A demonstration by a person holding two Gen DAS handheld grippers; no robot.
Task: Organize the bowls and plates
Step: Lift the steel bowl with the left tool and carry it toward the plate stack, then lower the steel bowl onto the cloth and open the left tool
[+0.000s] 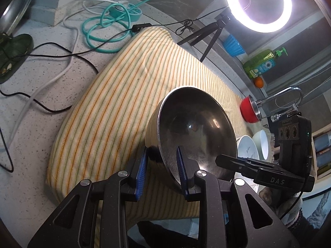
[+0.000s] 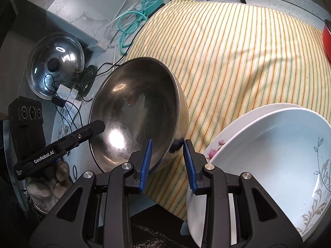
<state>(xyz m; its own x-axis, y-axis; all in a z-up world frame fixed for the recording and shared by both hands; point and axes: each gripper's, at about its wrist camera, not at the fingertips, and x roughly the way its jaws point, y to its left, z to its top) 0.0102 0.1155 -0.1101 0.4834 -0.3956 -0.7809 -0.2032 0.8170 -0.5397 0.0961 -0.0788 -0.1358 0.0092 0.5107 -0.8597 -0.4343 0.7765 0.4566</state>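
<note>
A steel bowl is tilted on its side above the striped cloth; it also shows in the right wrist view. My left gripper straddles its rim with one blue pad inside and one outside. My right gripper straddles the opposite rim the same way. Both look closed on the rim with a wide gap between pads. A pale blue patterned bowl sits stacked on a white flowered plate at the right. The right gripper body shows in the left view.
A red bowl, white dishes and a tap are at the right. A ring light on a tripod, cables, a soap bottle and a pot lid surround the cloth.
</note>
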